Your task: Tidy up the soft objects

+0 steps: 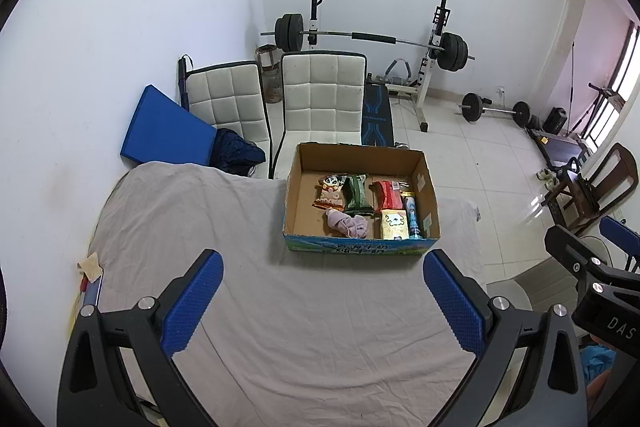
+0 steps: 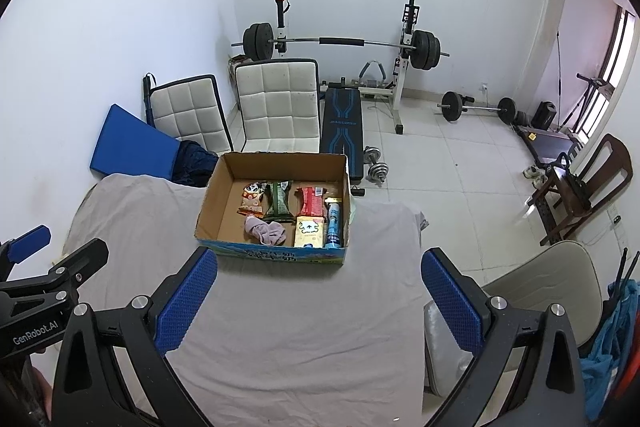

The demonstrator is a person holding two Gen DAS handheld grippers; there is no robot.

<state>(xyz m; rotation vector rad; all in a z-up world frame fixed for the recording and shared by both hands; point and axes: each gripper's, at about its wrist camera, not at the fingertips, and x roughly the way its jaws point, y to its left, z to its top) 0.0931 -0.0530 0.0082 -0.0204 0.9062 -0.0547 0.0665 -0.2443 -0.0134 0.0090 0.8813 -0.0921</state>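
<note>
An open cardboard box (image 1: 294,195) (image 2: 212,205) stands on a table under a grey cloth (image 1: 280,307) (image 2: 288,315). Inside lie a crumpled pink cloth (image 1: 348,225) (image 2: 267,231), snack packets: orange (image 1: 330,193) (image 2: 251,201), green (image 1: 356,193) (image 2: 278,203), red (image 1: 388,195) (image 2: 311,202), a yellow tissue pack (image 1: 394,225) (image 2: 309,231) and a blue tube (image 1: 412,219) (image 2: 334,225). My left gripper (image 1: 323,291) is open and empty, short of the box. My right gripper (image 2: 319,287) is open and empty too, also short of it. Each gripper shows at the edge of the other's view.
Two white padded chairs (image 1: 320,99) (image 2: 276,103) and a blue cushion (image 1: 164,127) (image 2: 128,143) stand behind the table. A weight bench with barbell (image 1: 372,39) (image 2: 340,43) and dumbbells (image 2: 374,163) are on the tiled floor. A beige chair (image 2: 540,283) stands at the right.
</note>
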